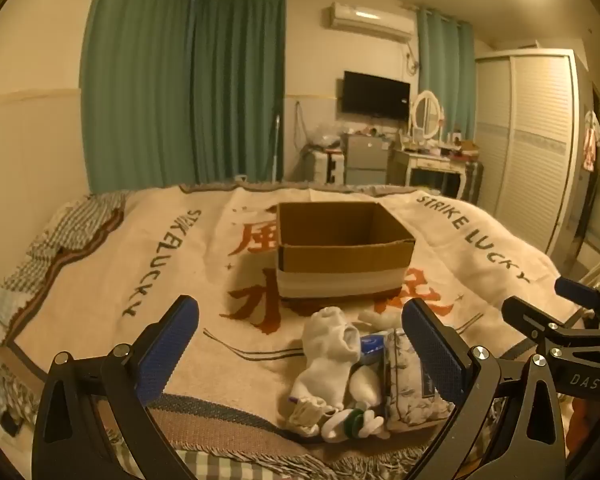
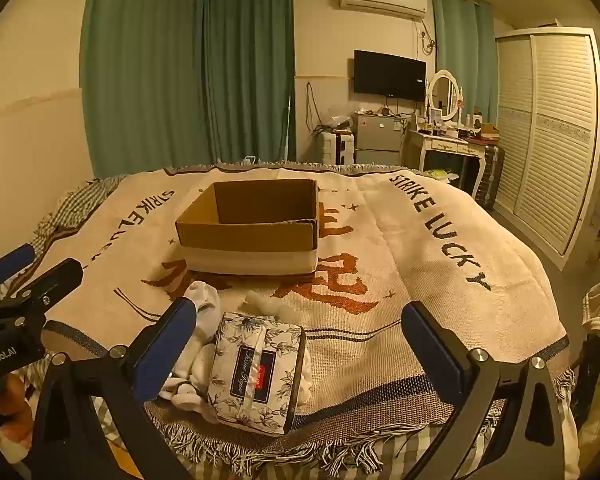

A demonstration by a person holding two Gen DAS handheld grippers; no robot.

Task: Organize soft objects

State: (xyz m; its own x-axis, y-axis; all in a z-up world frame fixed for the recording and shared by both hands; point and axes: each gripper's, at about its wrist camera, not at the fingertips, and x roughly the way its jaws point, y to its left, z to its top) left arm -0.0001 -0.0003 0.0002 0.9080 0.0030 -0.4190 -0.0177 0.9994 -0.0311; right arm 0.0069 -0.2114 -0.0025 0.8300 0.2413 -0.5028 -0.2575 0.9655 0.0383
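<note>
writing on the blanket: "strike lucky" is running down both sides of the cream blanket, with large orange characters woven across its middle.
writing on the pack: the floral tissue pack is showing a dark label with script too small to read.
writing on the rigs: "das" is showing on the right gripper's body in the left wrist view; "...enrobot.ai" is showing on the left gripper's body in the right wrist view.
left gripper: the left gripper is hanging released, jaws spread wide, nothing between the pads; it is tilting down toward the pile.
right gripper: the right gripper is hanging released too, jaws wide, with the tissue pack lying between its fingers but untouched.
soft things: the white socks are lying in a heap touching the tissue pack's left side, at the blanket's near fringed edge, just below and ahead of both grippers.
box: the cardboard box is sitting open beyond the pile, in the middle of the blanket, apart from the socks.
surface: the blanket is covering a bed with checked bedding showing at the left.
room: green curtains, a wall television, an air conditioner, a vanity mirror and a louvred wardrobe are standing behind.
</note>
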